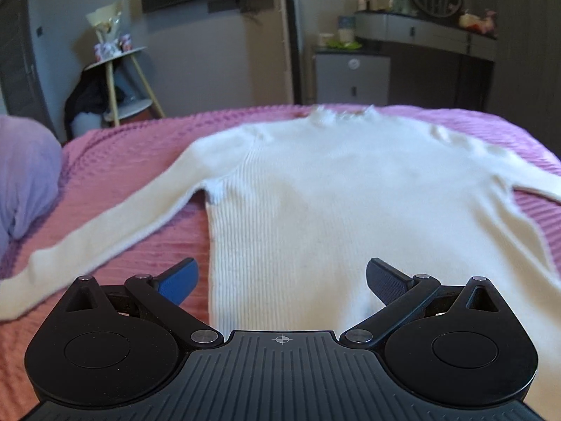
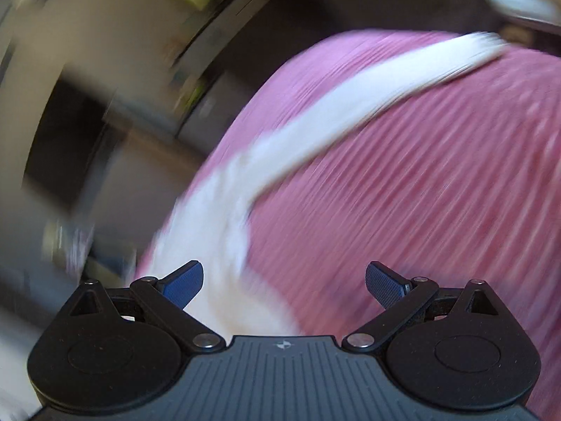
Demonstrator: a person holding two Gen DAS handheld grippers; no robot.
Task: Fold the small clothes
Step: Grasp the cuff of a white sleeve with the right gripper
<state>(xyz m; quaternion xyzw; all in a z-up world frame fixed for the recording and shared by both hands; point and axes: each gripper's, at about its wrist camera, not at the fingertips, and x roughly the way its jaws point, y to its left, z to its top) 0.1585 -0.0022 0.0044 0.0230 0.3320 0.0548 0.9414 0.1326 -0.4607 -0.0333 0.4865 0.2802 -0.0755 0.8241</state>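
A white ribbed sweater [image 1: 326, 189] lies flat on the pink bedspread [image 1: 140, 147], collar at the far edge, its left sleeve [image 1: 115, 224] stretched out to the near left. My left gripper [image 1: 280, 280] is open and empty just above the sweater's hem. In the blurred right wrist view the sweater's other sleeve [image 2: 315, 122] runs diagonally across the bedspread [image 2: 438, 193] to the upper right. My right gripper [image 2: 284, 284] is open and empty over the near part of that sleeve.
A lilac pillow [image 1: 24, 175] lies at the bed's left edge. Beyond the bed stand a small tiered side table [image 1: 119, 80], a grey cabinet [image 1: 352, 77] and a dressing table with an oval mirror [image 1: 434, 28].
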